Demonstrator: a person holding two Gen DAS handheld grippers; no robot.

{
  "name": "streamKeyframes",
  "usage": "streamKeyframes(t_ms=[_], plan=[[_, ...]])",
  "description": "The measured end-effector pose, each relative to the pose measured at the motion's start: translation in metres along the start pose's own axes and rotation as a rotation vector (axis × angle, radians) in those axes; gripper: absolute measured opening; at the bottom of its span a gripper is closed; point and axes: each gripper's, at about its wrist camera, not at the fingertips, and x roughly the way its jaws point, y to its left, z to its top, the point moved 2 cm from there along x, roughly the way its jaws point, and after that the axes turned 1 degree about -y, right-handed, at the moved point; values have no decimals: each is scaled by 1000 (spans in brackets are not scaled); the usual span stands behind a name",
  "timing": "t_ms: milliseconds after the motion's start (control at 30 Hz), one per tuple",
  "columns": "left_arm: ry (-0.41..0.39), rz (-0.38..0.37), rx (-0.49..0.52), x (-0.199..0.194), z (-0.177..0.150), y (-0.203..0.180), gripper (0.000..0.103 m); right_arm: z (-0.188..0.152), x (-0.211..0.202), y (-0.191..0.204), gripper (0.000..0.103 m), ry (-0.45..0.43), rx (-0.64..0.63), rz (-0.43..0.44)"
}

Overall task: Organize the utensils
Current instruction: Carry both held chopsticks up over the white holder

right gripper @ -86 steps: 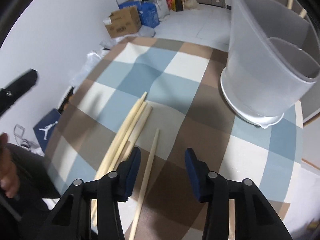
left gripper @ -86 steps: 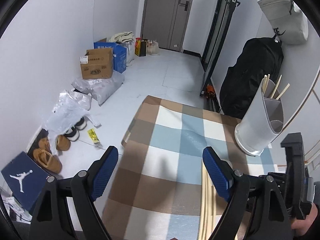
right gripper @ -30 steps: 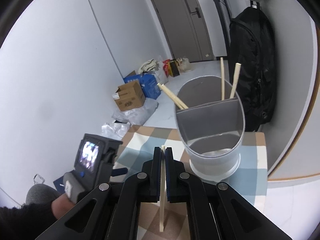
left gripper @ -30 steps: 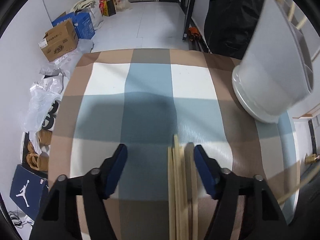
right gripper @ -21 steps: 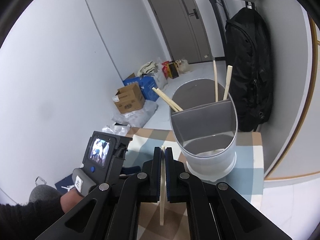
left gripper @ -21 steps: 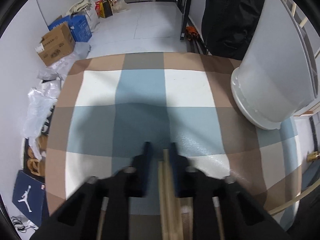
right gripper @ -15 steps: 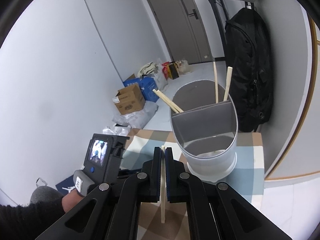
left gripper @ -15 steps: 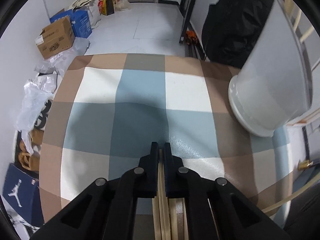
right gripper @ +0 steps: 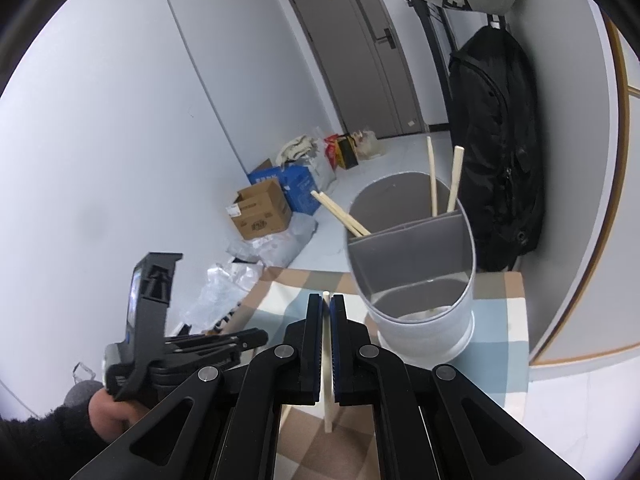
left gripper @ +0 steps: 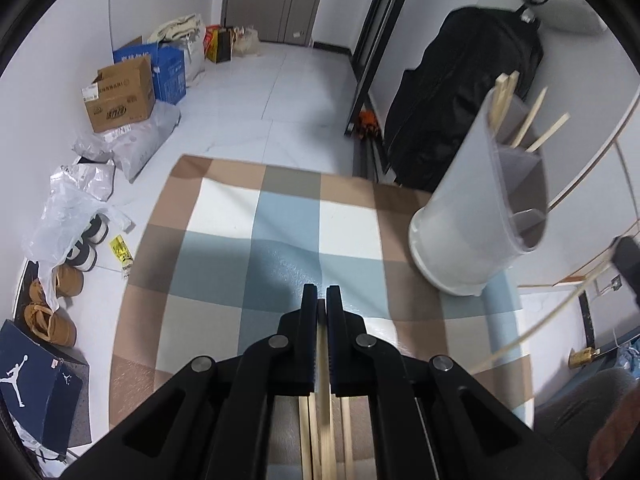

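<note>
My left gripper (left gripper: 321,300) is shut on a wooden chopstick (left gripper: 323,380), lifted above the checkered tablecloth (left gripper: 288,216); more chopsticks (left gripper: 306,440) lie under it. The grey divided utensil holder (left gripper: 480,216) stands at the right with several chopsticks in its far compartment. My right gripper (right gripper: 326,308) is shut on a chopstick (right gripper: 328,408), held upright in front of the holder (right gripper: 416,280). That chopstick also shows in the left wrist view (left gripper: 540,320). The left gripper's body shows in the right wrist view (right gripper: 160,340).
A black backpack (left gripper: 460,92) hangs beside the table's far right. On the floor at the left are cardboard boxes (left gripper: 120,96), plastic bags (left gripper: 72,208), shoes (left gripper: 52,300) and a shoebox (left gripper: 36,392). A door (right gripper: 360,52) is at the far end.
My left gripper has closed on a chopstick from the pile and lifted it. My right gripper holds its chopstick steady near the holder.
</note>
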Motion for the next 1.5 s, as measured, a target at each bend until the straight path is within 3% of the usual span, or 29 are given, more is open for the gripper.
streamKeyframes(t_ms=[300,867,1267,1500], plan=[[-104,-27,25,-32,4,7,0,-9,-5,14,3,-10,-45,-22],[-209,-115,62,-83,22,-11,0,4,-34,26,3,-76,-73,-25],[-223,-152,100,-101,51,-36,0,48,-60,12,3,-131,-61,-28],[-265,-199,161,-130,78,-65,0,94,-80,-1,3,-191,-52,-35]])
